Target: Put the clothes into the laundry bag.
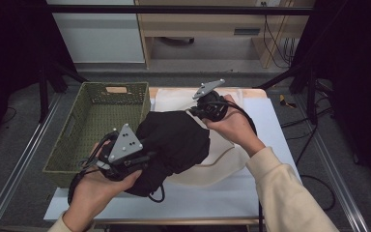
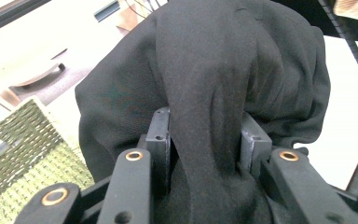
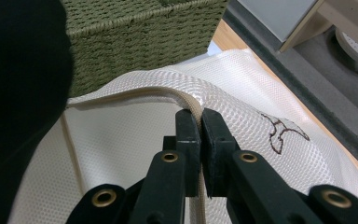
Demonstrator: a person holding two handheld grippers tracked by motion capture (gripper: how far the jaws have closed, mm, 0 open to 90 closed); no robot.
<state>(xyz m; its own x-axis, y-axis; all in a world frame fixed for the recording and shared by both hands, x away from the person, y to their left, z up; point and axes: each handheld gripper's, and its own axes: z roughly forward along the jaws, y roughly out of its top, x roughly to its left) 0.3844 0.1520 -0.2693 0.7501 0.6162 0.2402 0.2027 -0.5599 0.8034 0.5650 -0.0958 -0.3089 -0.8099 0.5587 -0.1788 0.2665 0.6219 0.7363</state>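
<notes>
High view: left gripper (image 1: 142, 157) at lower left of frame, jaws part open and clamped on a thick fold of black cloth (image 1: 178, 140). The cloth bunches mid-frame, lifted over a white mesh bag (image 1: 222, 164) that lies on the white table (image 1: 198, 200). Left gripper view: the black fold runs up between both jaws and both press its sides; the cloth takes up the centre and top of the frame.

Right gripper (image 1: 207, 111) sits upper centre in the high view, just right of the cloth's top edge. Right gripper view: jaws nearly together, pinching the bag's beige corded rim (image 3: 135, 93) at mid-frame; a small brown embroidered mark (image 3: 284, 133) is at right on the mesh.

Green woven basket (image 1: 99, 125) stands at left, beside the cloth.
</notes>
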